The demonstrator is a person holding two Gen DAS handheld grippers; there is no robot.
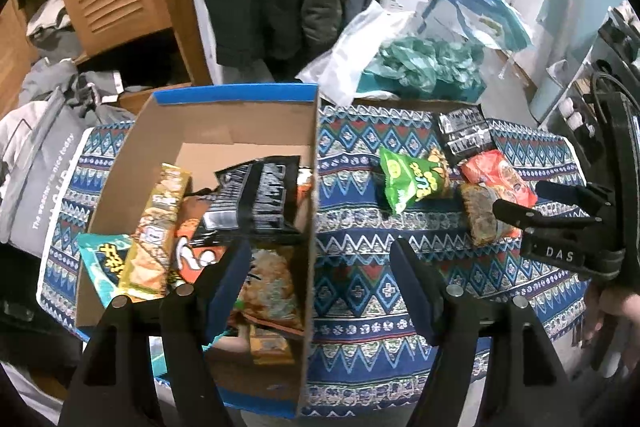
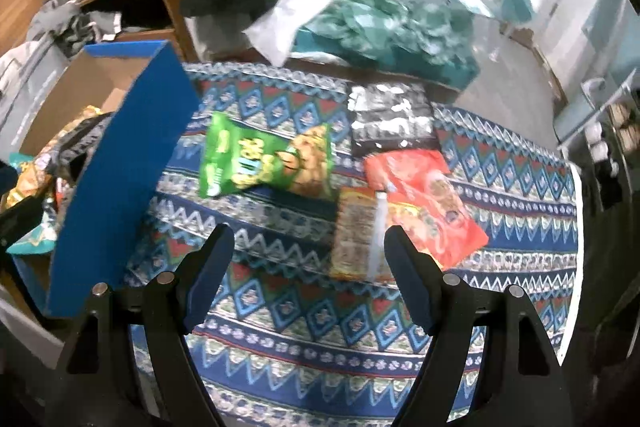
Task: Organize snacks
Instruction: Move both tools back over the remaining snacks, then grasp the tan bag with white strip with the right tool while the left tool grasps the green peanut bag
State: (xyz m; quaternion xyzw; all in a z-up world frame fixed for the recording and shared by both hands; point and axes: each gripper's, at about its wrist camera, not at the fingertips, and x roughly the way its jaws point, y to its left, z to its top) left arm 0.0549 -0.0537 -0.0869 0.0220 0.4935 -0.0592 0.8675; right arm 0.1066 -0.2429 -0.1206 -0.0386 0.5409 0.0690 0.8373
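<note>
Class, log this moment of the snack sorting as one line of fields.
left claw: open, empty | right claw: open, empty | cardboard box: several snacks in | tablecloth: four packets left

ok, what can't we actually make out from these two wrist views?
- Box contents: left wrist view, the lower packets are buried under the black packet and the left gripper.
- Box interior: right wrist view, blocked by its blue wall.
- Print on the green bag, red packet and black-and-white packet: right wrist view, motion-blurred.
- Right gripper: left wrist view, its body is cut by the frame edge.
</note>
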